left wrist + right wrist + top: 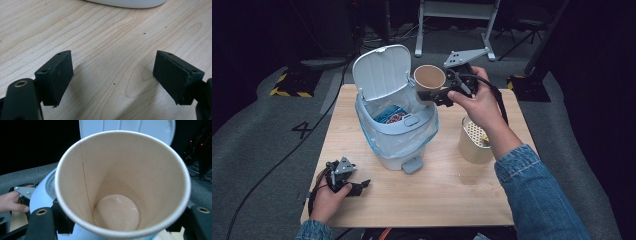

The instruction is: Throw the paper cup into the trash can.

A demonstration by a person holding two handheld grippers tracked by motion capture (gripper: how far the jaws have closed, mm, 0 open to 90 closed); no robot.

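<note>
Right claw (pixel 435 96) clamped on a paper cup (pixel 429 81), held up in the air just beside the open bin (pixel 395 131), at its right rim. Cup tilted, mouth turned toward the camera above, inside bare and tan (a seam running down one wall in the right gripper view). Seen along the right claw's own jaws, one on each side of the cup (pixel 122 185) near its base, pressing on its wall. Behind the cup, the bin's white lid (pixel 382 71) standing upright, swung back.

Inside the bin, a clear liner and a blue packet (pixel 391 114) lying near the top. At the bin's foot, a grey pedal (pixel 412 164) facing the near edge of the counter (pixel 452 192).

Right of the bin, standing on the counter, a cream holder (pixel 473 141) with a perforated top, partly hidden by the right forearm in a denim sleeve.

Left claw (pixel 357 187) resting low at the near left corner, jaws wide apart with nothing between them, bare wood beneath (pixel 113 72).
</note>
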